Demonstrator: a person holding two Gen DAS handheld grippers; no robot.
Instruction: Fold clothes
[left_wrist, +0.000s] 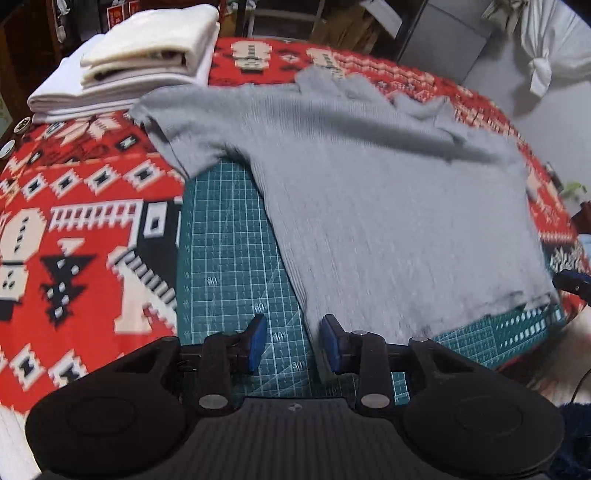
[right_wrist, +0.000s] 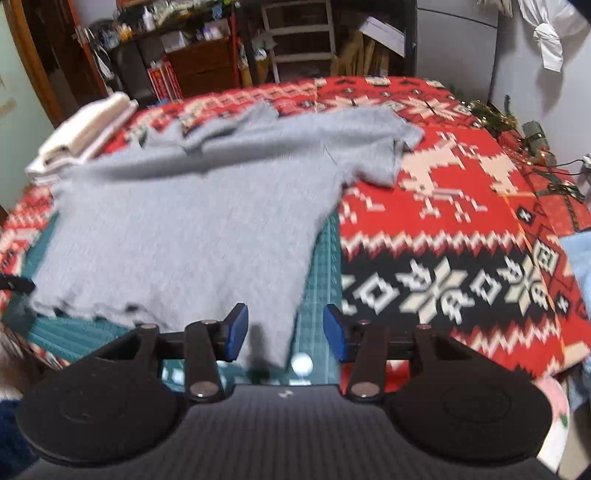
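Observation:
A grey ribbed short-sleeved top (left_wrist: 369, 192) lies spread flat on a green cutting mat (left_wrist: 229, 258), hem toward me, collar at the far side. My left gripper (left_wrist: 293, 341) is open just off the hem's left corner, with the corner's edge between its blue pads and nothing clamped. In the right wrist view the same top (right_wrist: 177, 221) fills the left half, and my right gripper (right_wrist: 286, 332) is open over the hem's right corner and the mat (right_wrist: 321, 288). The right gripper's tip (left_wrist: 570, 282) shows at the left view's right edge.
A red patterned cloth (right_wrist: 443, 206) covers the table. A stack of folded white and cream clothes (left_wrist: 140, 59) sits at the far left corner. Greenery and cables (right_wrist: 532, 147) lie at the far right. Shelves and furniture (right_wrist: 295, 37) stand behind the table.

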